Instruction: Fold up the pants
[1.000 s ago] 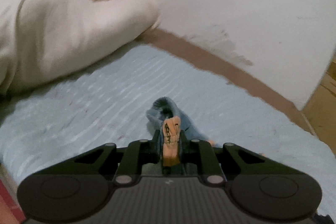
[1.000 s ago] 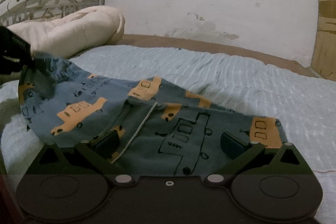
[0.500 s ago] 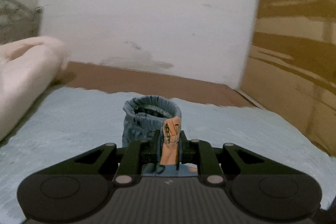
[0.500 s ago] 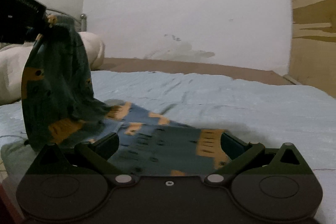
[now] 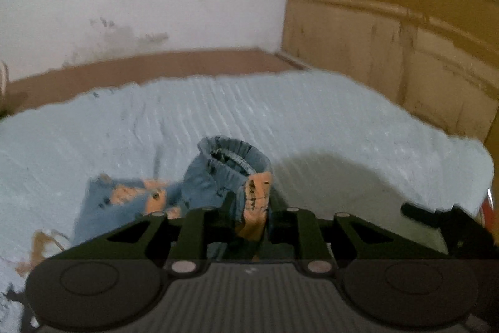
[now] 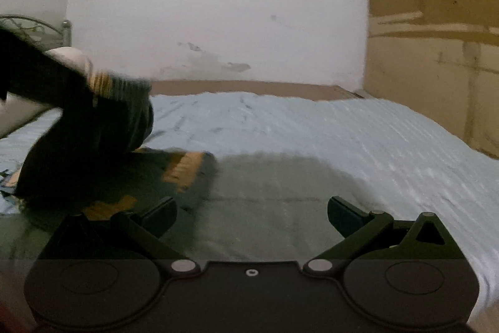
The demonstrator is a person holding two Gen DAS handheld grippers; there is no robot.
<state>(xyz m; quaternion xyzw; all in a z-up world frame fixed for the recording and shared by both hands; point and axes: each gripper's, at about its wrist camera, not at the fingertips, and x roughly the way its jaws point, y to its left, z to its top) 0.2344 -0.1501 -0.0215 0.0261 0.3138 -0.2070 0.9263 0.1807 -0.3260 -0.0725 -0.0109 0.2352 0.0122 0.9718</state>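
Two views. Left wrist view: left hand-held gripper (image 5: 251,208) has a fold of the blue pants (image 5: 224,173) with orange print between its jaws, which have just been opening a little; cloth still sits in the gap, waistband bunched up just ahead, rest trailing left on the light blue bed (image 5: 312,120). Right hand-held gripper (image 5: 418,209) peeks in at right edge. Right wrist view: right hand-held gripper (image 6: 251,214) jaws wide apart, nothing between them, over bare bedsheet. Pants lie left, blurred, hanging from the dark left hand-held gripper at upper left.
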